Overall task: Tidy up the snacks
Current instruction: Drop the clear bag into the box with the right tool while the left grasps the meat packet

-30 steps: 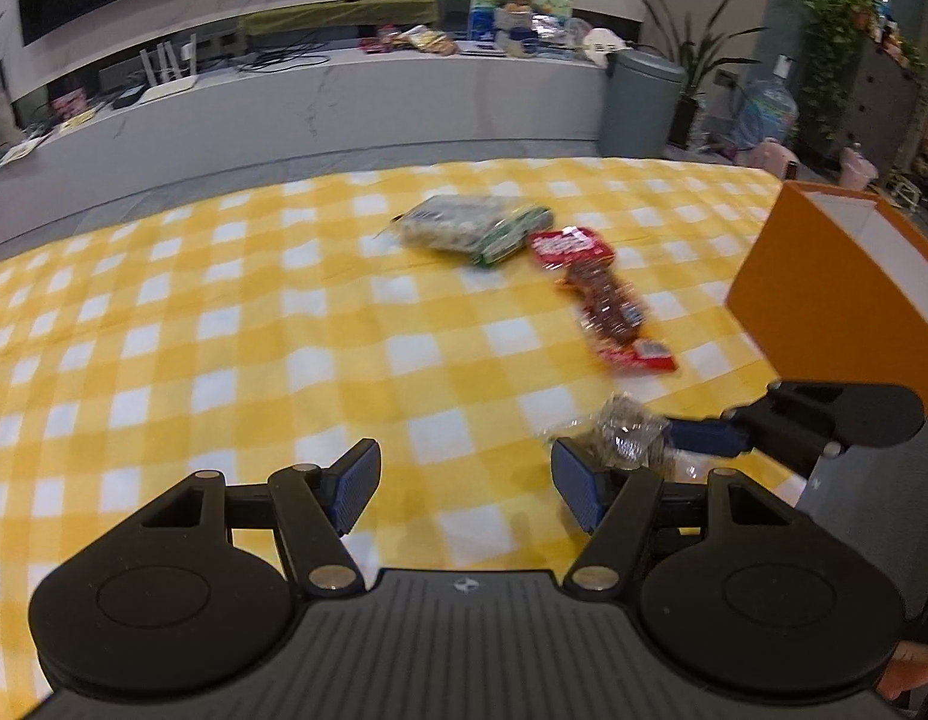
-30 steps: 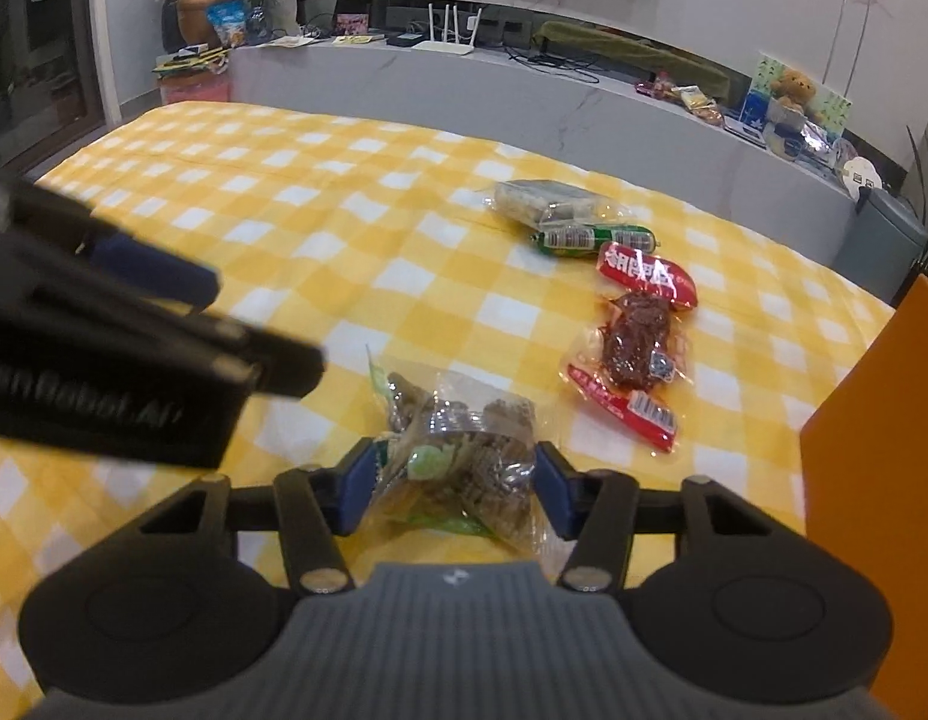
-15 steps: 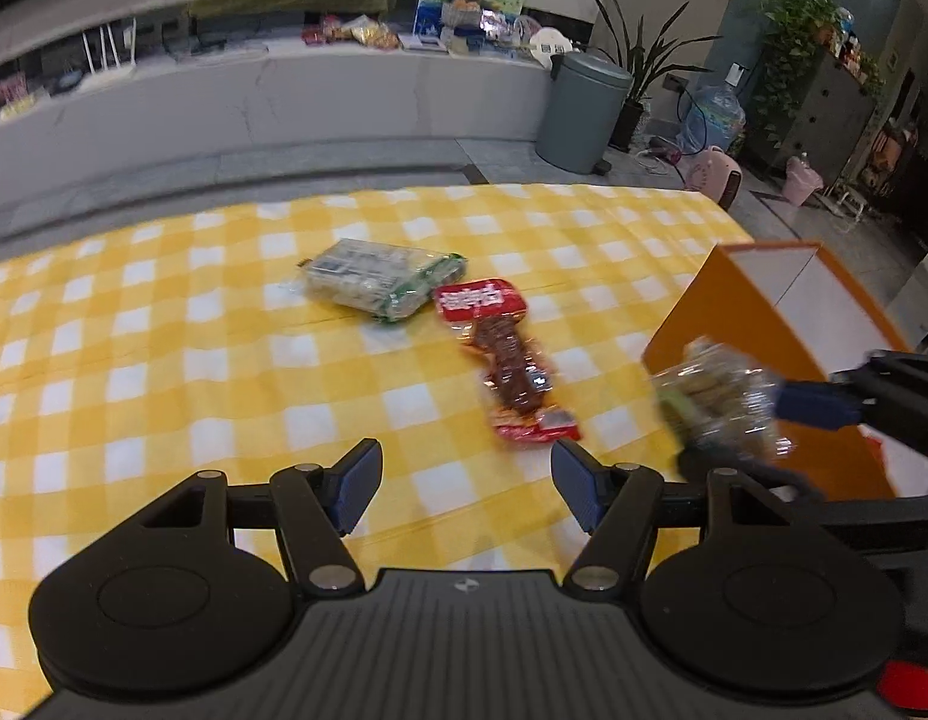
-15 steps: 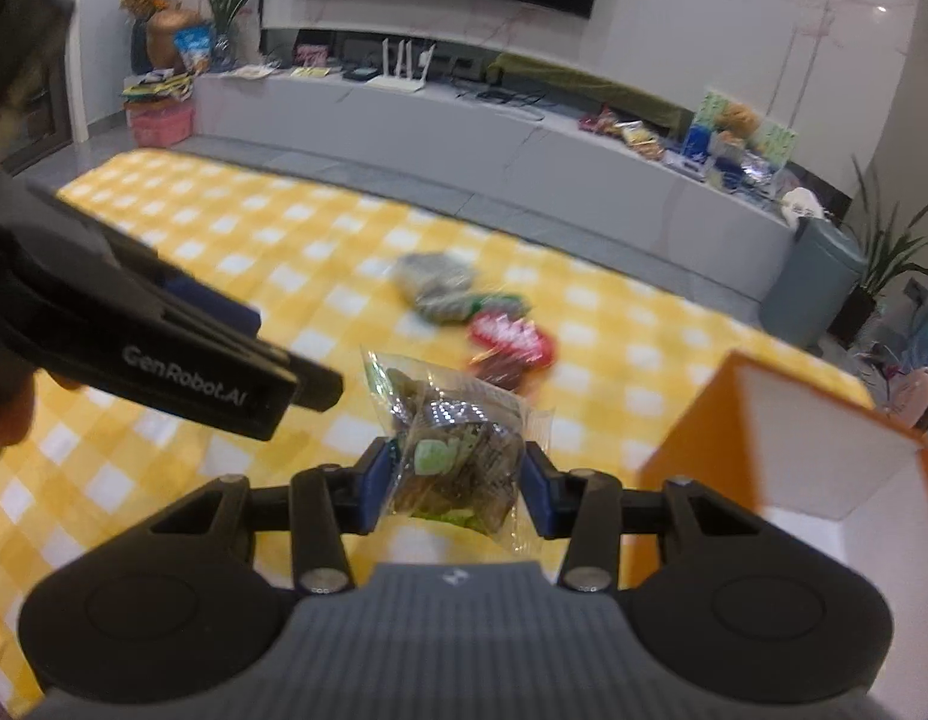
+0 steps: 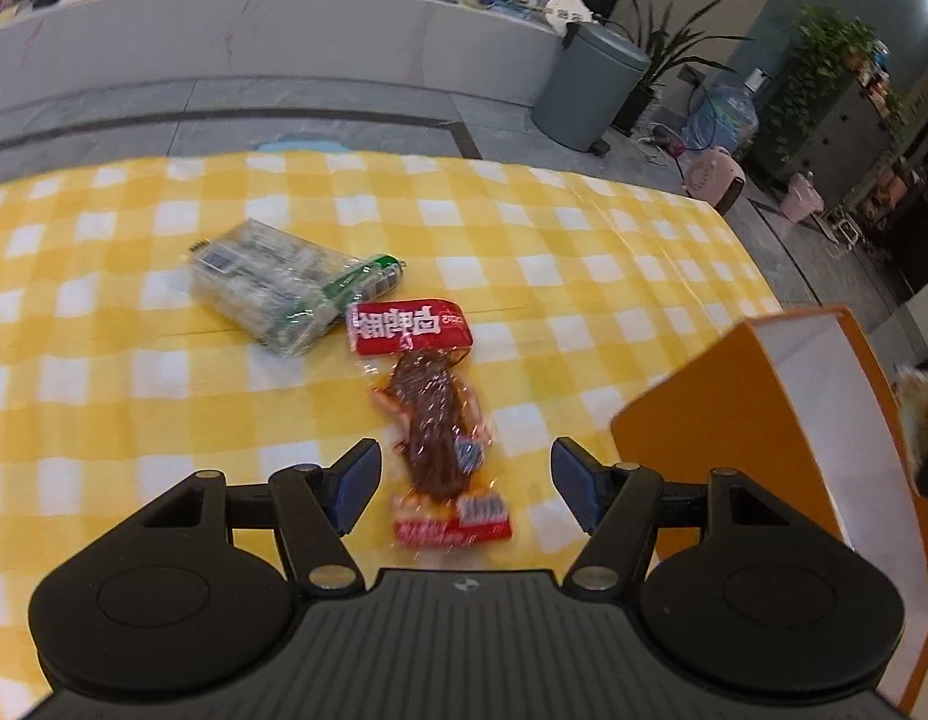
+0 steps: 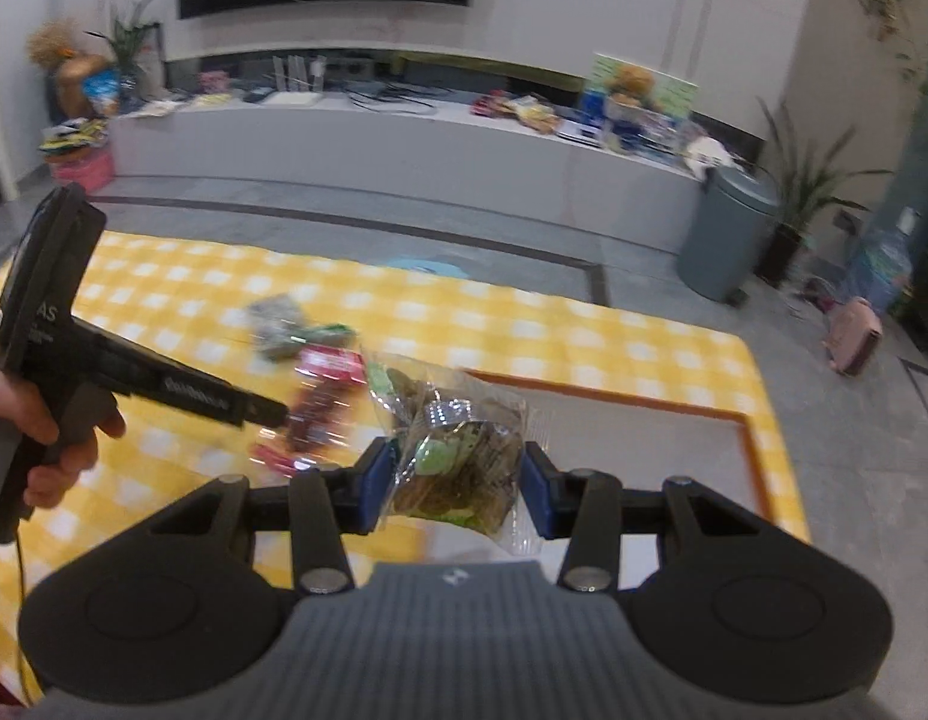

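Right gripper [image 6: 458, 483] grips clear snack bag [image 6: 458, 456], now lifted over orange box [image 6: 751, 444]; release next. Left gripper [image 5: 464, 483] fingers open above red packet [image 5: 440, 420] at 12 o'clock.

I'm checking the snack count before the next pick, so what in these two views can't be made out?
- Inside of the orange box, right wrist view: the held clear snack bag and right gripper cover the near part.
- Left wrist view: the box runs off the right edge.
- Red meat snack and green-trimmed pack, right wrist view: motion blur, labels unreadable.
- Left gripper: open, empty.
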Demonstrator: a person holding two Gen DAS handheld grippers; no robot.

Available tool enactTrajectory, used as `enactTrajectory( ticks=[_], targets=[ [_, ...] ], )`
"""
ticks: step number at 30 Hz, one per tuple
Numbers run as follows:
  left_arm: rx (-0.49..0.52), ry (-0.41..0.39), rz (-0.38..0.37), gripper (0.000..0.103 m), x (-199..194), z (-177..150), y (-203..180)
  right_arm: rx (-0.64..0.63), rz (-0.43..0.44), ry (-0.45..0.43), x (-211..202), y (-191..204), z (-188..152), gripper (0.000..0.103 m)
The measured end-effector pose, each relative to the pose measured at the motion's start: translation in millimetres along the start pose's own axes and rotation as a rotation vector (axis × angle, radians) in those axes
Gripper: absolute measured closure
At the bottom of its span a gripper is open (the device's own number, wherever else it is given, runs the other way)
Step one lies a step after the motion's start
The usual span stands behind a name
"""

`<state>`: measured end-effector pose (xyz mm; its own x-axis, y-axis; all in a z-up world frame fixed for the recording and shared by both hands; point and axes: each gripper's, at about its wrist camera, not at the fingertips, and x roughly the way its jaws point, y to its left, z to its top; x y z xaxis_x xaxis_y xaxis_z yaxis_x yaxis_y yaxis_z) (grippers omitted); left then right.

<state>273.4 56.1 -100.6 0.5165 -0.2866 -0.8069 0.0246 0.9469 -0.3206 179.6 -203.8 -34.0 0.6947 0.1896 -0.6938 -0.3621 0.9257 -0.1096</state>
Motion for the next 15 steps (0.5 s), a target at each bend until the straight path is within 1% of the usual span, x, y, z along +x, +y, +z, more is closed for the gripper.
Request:
enactTrajectory(
  ticks=[3,5,8,12,15],
  targets=[
    [-0.006,0.015,0.027,0.026,20,3,-1,0.009,-0.053,0.038,10,-22,-7,0.059],
    [-0.011,0.021,0.044,0.027,30,3,-1,0.023,-0.067,0.059,14,-33,-13,0.059],
    [0.000,0.018,0.073,0.027,38,1,-3,0.043,-0.057,0.081,21,-45,-23,0.058],
    [0.032,0.024,0.128,0.029,44,-1,-11,0.028,-0.064,0.115,37,-50,-32,0.058],
    [0.082,0.024,0.180,0.028,49,-3,-22,0.038,-0.052,0.144,51,-54,-35,0.058]
  ],
)
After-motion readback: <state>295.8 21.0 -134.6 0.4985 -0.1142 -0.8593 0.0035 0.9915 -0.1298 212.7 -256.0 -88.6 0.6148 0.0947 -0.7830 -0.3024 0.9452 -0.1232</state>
